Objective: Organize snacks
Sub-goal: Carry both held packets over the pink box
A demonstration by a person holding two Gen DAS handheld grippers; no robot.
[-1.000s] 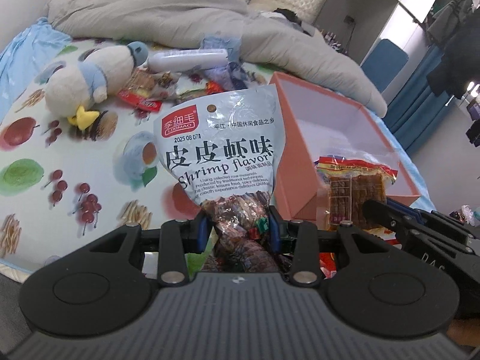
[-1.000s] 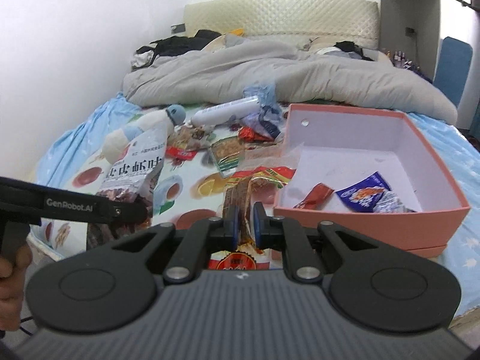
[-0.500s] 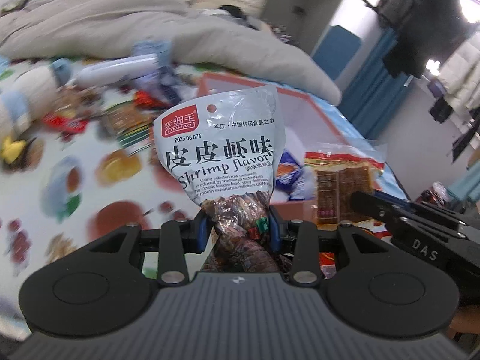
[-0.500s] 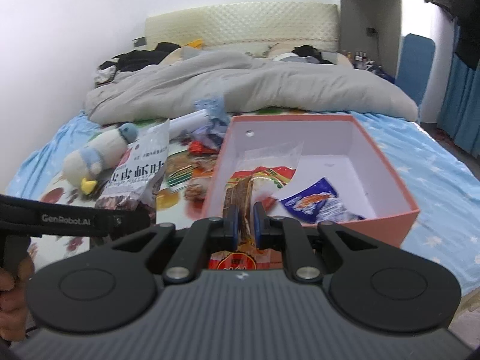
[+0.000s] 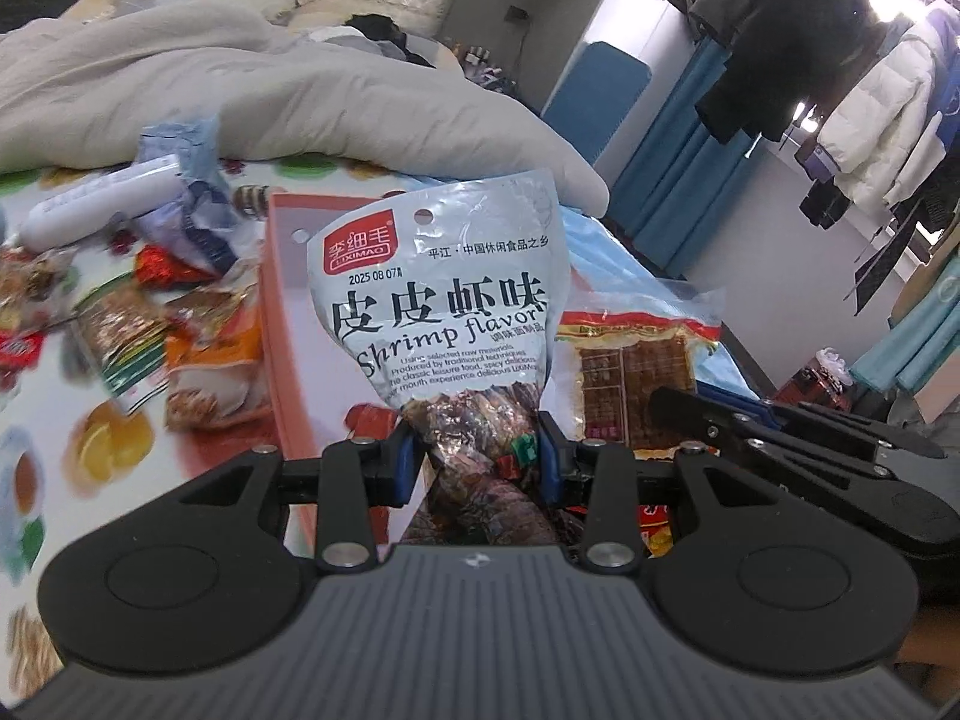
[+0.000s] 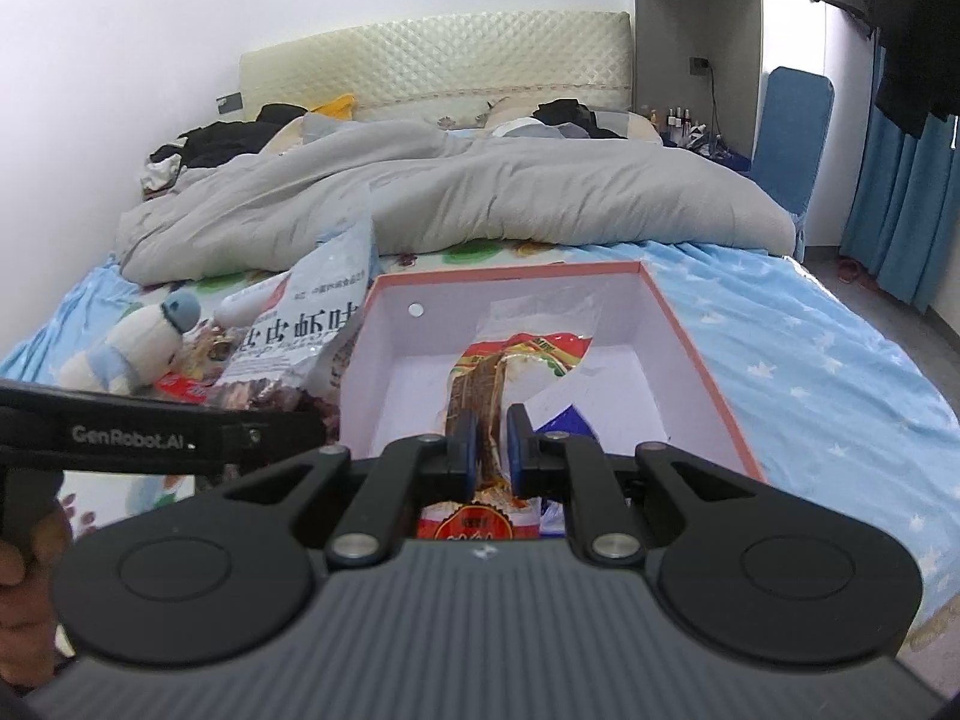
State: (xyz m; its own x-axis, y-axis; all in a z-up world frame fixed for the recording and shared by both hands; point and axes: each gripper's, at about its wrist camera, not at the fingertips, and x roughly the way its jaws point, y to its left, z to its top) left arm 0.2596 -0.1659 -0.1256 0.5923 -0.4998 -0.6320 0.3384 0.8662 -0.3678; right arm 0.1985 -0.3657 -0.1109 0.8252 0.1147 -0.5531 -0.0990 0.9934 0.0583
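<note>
My left gripper (image 5: 477, 456) is shut on the lower part of a silver shrimp flavor snack bag (image 5: 438, 294) and holds it upright over the near left side of the pink box (image 5: 282, 330). The bag also shows in the right wrist view (image 6: 300, 336). My right gripper (image 6: 492, 450) is shut on a clear packet of brown snack sheets with red trim (image 6: 516, 360), held over the open pink box (image 6: 690, 348). That packet shows in the left wrist view (image 5: 636, 372). A blue wrapper (image 6: 573, 420) lies inside the box.
Loose snack packets (image 5: 120, 330) and a white tube (image 5: 102, 210) lie on the fruit-print sheet left of the box. A plush toy (image 6: 132, 348) sits on the left. A grey duvet (image 6: 450, 198) is bunched behind. A blue chair (image 6: 792, 126) and curtains stand at the right.
Both grippers have swung right with their packets, from beside the box on the sheet to over the pink box. The grips have not changed.
</note>
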